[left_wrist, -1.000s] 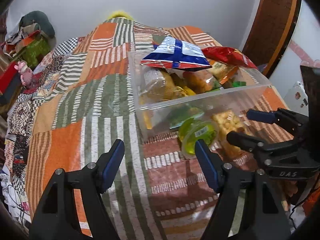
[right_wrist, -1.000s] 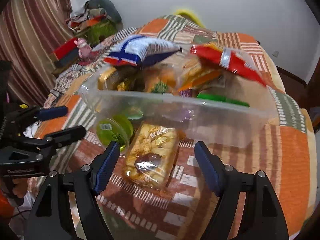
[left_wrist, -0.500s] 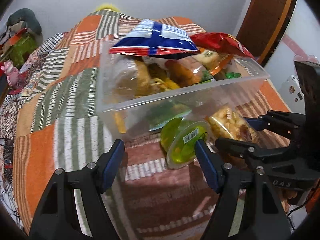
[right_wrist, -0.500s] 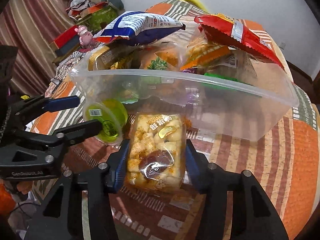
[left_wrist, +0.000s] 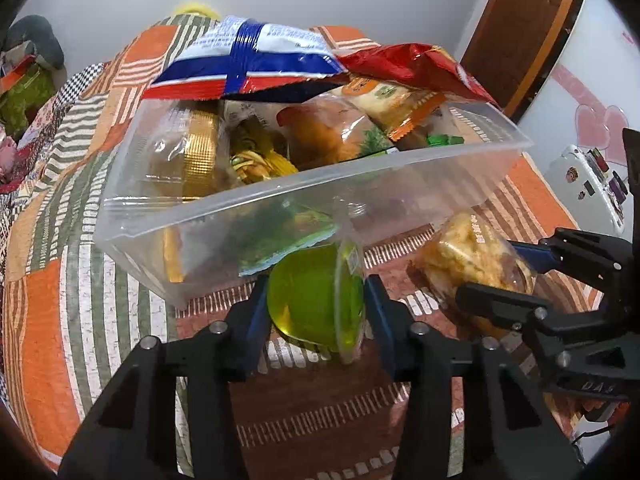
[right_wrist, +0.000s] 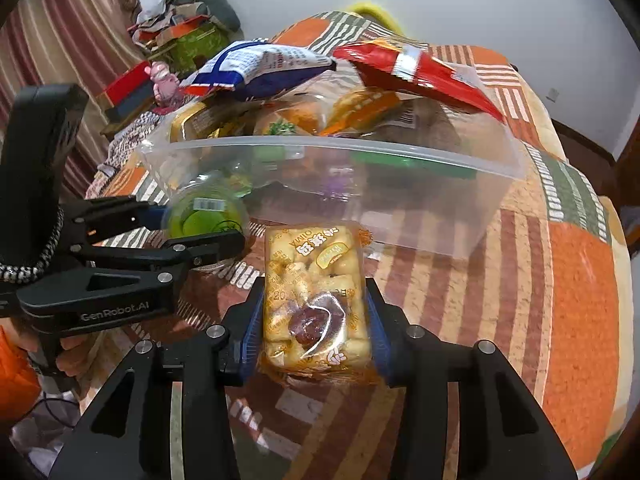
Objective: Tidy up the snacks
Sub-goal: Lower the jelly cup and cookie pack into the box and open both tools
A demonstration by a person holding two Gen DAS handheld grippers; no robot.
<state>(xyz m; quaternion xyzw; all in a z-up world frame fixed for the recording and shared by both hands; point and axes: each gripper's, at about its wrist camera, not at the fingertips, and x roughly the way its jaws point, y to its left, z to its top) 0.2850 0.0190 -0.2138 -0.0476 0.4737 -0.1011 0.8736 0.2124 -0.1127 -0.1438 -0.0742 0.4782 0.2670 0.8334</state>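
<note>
On the left, the left hand-held gripper (left_wrist: 316, 304) is closed on a green jelly cup (left_wrist: 316, 300), which lies tipped on its side between the blue pads, just in front of the clear bin (left_wrist: 304, 196) on the bed (left_wrist: 60, 280). To the right of it, the right hand-held gripper (right_wrist: 314, 328) is clamped on a pack of puffs (right_wrist: 314, 300), its far end close to the bin's near wall. Whether either snack is clear of the quilt cannot be told.

Most of the sorting looks done. The bin is already heaped: a blue bag (left_wrist: 248, 60) rests across the top at the left, a red bag (left_wrist: 408, 68) across the right, with several packs below them and a green packet (left_wrist: 280, 240) showing through the wall. No other loose snack shows on the quilt near the bin.

What is left, by my reading, is to lift both snacks over the rim and release them. The near side of the bin looks the least full, so that is likely where they fit.
</note>
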